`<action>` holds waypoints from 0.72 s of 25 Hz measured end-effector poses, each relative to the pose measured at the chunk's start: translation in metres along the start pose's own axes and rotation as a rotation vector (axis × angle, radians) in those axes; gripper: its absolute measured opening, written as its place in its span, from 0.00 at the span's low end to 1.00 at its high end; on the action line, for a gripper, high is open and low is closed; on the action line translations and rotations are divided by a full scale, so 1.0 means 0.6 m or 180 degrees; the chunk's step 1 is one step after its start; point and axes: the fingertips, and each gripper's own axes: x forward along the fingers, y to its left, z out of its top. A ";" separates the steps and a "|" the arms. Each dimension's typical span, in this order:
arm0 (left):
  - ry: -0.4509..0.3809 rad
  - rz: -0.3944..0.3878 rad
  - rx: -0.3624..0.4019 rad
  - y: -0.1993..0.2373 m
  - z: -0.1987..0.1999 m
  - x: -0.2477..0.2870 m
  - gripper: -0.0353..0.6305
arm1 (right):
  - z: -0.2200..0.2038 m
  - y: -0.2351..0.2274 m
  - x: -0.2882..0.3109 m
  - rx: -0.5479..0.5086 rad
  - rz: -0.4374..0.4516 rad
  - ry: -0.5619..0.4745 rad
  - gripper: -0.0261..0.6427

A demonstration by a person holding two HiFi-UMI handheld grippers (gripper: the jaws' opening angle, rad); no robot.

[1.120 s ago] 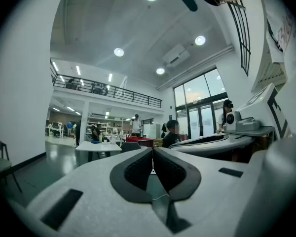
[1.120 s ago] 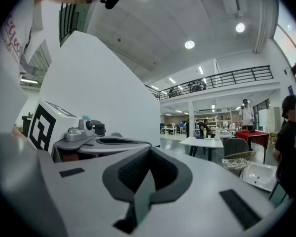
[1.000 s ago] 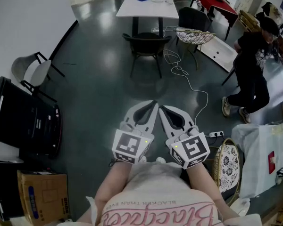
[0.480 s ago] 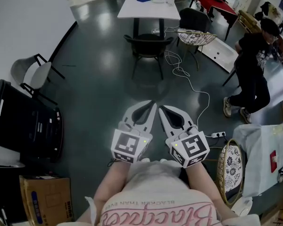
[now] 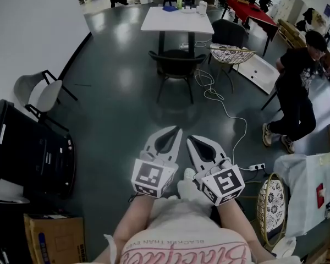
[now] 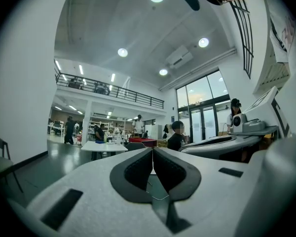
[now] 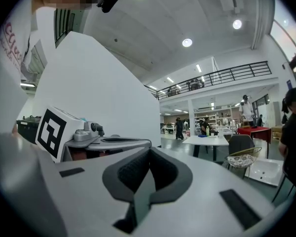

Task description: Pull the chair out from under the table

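Note:
A dark chair [image 5: 176, 65] stands with its seat partly under a white table [image 5: 177, 20] across the grey floor, well beyond both grippers. My left gripper [image 5: 178, 130] and right gripper [image 5: 190, 139] are held side by side in front of the person's body, pointing level toward the chair. Both are shut with nothing between their jaws. In the left gripper view the shut tips [image 6: 152, 150] point at the far table [image 6: 103, 146], with a dark chair back [image 6: 135, 145] beside it. The right gripper view shows its shut tips [image 7: 149, 151] and the same table [image 7: 212, 140].
A wicker chair [image 5: 231, 51] stands right of the dark chair, and a white cable [image 5: 220, 100] runs across the floor to a power strip [image 5: 256, 168]. A person in black [image 5: 296, 87] stands at the right. A white-seated chair [image 5: 37, 89], a black cart [image 5: 27, 142] and a cardboard box [image 5: 52, 236] line the left side.
The table and dark chair have slid lower in the head view as the person and both grippers moved toward them. Both grippers stayed shut and side by side.

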 end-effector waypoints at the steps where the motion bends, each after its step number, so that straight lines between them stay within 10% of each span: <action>1: 0.0001 0.0007 -0.0003 0.007 -0.001 0.004 0.06 | -0.003 -0.005 0.006 0.0018 -0.0009 0.0006 0.05; 18: 0.0192 0.0095 0.0034 0.124 -0.030 0.247 0.06 | -0.018 -0.227 0.184 0.0077 0.0055 0.0072 0.05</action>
